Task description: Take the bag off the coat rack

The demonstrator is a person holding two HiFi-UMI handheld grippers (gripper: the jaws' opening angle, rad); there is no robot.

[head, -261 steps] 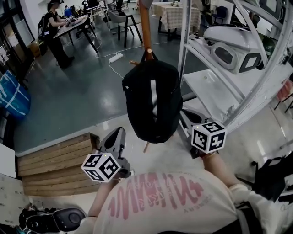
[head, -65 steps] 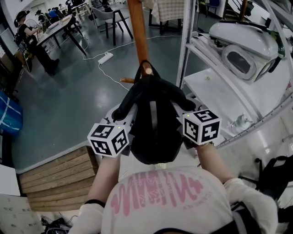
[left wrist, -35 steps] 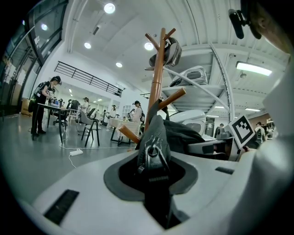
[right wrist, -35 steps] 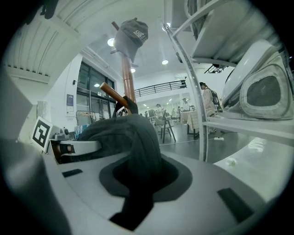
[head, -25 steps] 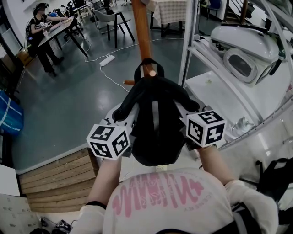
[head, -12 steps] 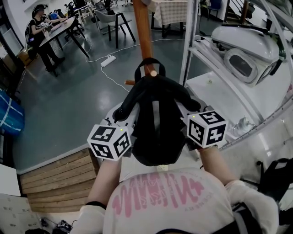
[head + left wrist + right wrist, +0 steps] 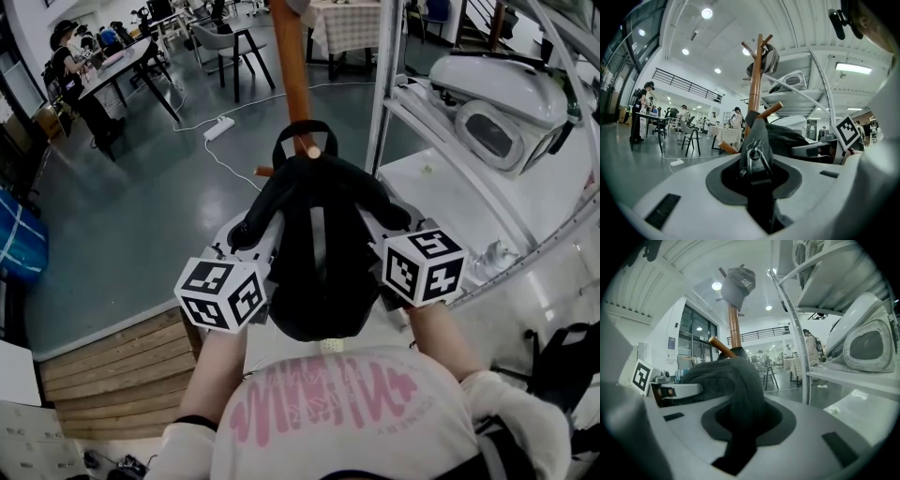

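A black bag [image 7: 314,253] hangs against the wooden coat rack pole [image 7: 292,66], its top loop [image 7: 302,128] over a peg [image 7: 313,150]. My left gripper [image 7: 251,230] is shut on the bag's left shoulder strap, below its marker cube [image 7: 222,292]. In the left gripper view the jaws [image 7: 757,161] clamp a strap with a metal buckle [image 7: 756,157]. My right gripper [image 7: 382,223] is shut on the bag's right shoulder. In the right gripper view dark fabric [image 7: 736,380] fills the jaws. A grey cap [image 7: 738,284] sits on top of the rack.
A white shelf frame [image 7: 450,187] with a white housing [image 7: 497,103] stands close on the right. A wooden platform [image 7: 112,370] lies low on the left. A power strip [image 7: 217,128] and cable lie on the floor; tables, chairs and people [image 7: 75,75] are further back.
Ten seconds ago both grippers hung below the bag, apart from it; since then they have risen and closed on its shoulders. Over the last second nothing has visibly moved.
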